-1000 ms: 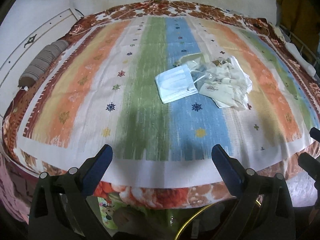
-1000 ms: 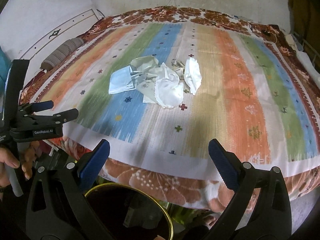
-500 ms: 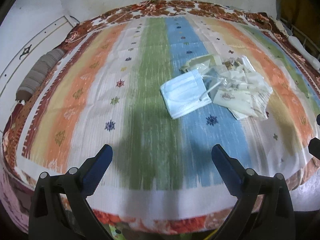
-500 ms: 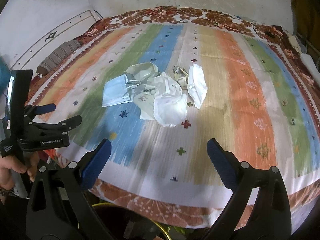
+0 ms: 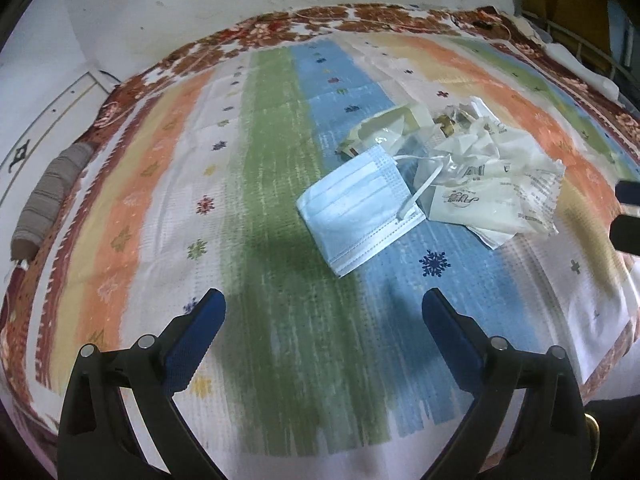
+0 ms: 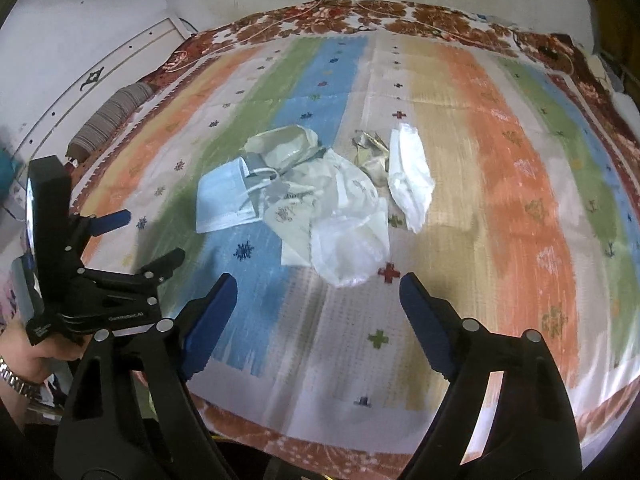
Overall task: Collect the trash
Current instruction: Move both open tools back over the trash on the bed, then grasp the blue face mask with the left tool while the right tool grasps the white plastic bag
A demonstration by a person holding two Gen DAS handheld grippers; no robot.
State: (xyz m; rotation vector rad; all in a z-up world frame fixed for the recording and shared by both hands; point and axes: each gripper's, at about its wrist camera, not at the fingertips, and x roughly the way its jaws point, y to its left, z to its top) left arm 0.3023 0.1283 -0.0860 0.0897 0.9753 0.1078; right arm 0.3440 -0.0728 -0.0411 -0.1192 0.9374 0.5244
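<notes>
A heap of trash lies mid-bed on a striped cover. A light blue face mask lies at the heap's left, also in the right wrist view. Beside it are clear and white plastic wrappers, a crumpled white tissue and a small shiny crumpled wrapper. My left gripper is open and empty, just short of the mask; it also shows from the side. My right gripper is open and empty, just short of the wrappers.
A grey rolled bolster lies at the bed's left edge against the white wall. A floral blanket border hangs over the near edge. Cluttered shelving stands at the far right.
Both grippers have moved forward over the bed toward the trash heap. The bin below the bed edge has dropped out of view. Both stay open.
</notes>
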